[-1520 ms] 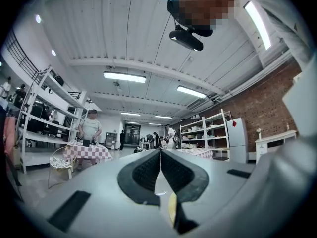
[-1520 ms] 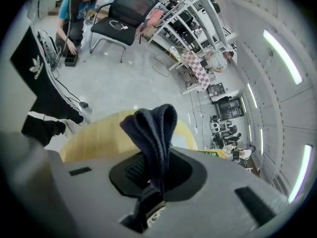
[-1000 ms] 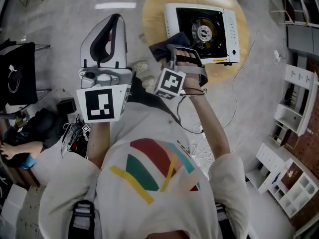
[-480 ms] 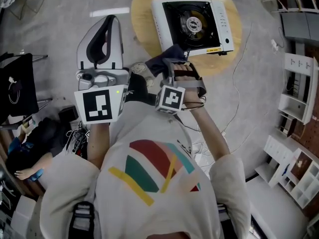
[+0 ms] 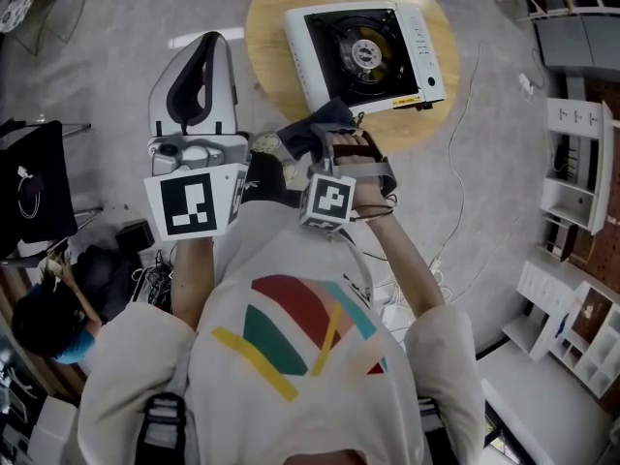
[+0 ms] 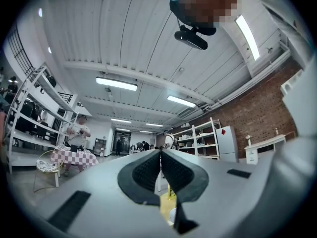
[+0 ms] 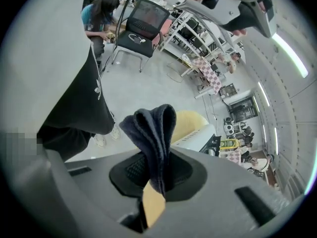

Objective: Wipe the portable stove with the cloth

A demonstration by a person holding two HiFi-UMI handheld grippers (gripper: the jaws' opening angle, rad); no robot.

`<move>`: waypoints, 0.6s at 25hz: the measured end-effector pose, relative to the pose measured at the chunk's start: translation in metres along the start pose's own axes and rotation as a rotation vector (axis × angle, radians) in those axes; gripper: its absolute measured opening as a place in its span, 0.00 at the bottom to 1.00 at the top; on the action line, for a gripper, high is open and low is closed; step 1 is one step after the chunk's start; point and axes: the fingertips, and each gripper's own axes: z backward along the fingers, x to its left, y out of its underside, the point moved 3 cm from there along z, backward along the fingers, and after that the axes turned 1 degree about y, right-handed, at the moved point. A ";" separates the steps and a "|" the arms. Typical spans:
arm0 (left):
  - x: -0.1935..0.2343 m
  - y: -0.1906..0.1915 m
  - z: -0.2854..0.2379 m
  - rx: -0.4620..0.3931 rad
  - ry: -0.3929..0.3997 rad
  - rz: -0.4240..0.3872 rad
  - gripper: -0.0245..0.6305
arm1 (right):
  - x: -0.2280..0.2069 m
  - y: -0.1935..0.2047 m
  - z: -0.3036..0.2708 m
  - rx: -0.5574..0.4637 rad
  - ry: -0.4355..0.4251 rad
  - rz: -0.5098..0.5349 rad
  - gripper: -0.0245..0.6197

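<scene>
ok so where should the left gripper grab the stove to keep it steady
Probably the stove's white rim along its left edge, coming in from the left over the table. That edge is bare and sits on the side of the left gripper, which is shut and empty. The control panel is on the opposite side, and the right gripper already holds the cloth.
</scene>
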 end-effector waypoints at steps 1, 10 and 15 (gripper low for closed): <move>0.000 -0.003 -0.002 -0.010 0.003 -0.001 0.05 | -0.007 -0.004 0.002 -0.018 -0.001 -0.023 0.09; -0.019 -0.050 -0.031 -0.099 0.097 -0.028 0.05 | -0.160 -0.037 0.079 -0.236 0.229 -0.455 0.09; -0.044 -0.087 -0.055 -0.172 0.180 -0.032 0.05 | -0.229 -0.002 0.152 -0.377 0.511 -0.776 0.09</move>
